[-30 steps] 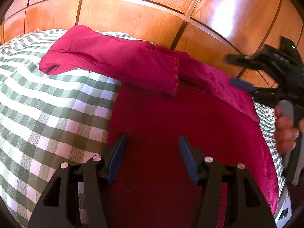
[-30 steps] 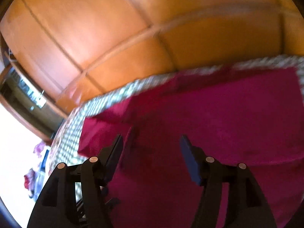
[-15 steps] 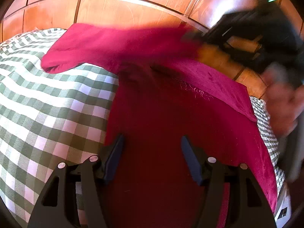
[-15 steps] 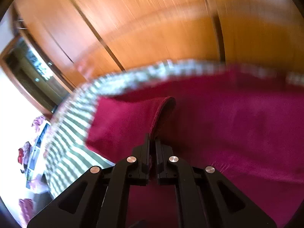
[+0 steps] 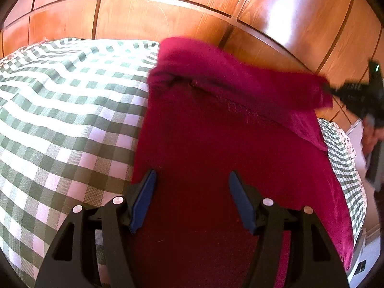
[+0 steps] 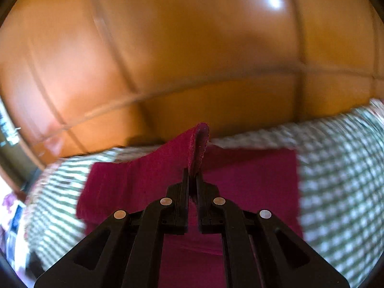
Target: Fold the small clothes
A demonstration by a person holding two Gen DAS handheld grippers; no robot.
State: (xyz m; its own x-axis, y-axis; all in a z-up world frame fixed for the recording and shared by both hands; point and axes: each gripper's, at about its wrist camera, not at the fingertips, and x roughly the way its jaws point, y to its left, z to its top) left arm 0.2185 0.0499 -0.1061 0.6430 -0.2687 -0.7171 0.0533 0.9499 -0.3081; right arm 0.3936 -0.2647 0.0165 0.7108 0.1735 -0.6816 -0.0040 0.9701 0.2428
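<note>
Here, nearest my left gripper, I see its blue-padded jaws spread wide, with nothing between them but the dark crimson plush garment lying flat just ahead and below. The nap looks velvety and soft, and a line of stitching runs across it farther out. To the left of the jaws, the green-and-white checked woven bedcover spreads away, its weave coarse and matte; a narrow strip of it shows again beyond the garment's right edge. Ahead of the jaws, the garment's sleeve is lifted across the body of the cloth, stretched toward the right gripper, which is blurred and cut off at the frame's right edge, so I cannot read its jaws there. The hand holding it is only a smear.

From the right wrist view, my right gripper has its black jaws pressed together, pinching the sleeve by its hemmed cuff, which curls upright just past the tips. Beyond and below lies the flat garment on the bedcover, all blurred. Farthest off stands the glossy orange-brown panelled wooden wall, streaked with glare; the same wall closes the left view.
</note>
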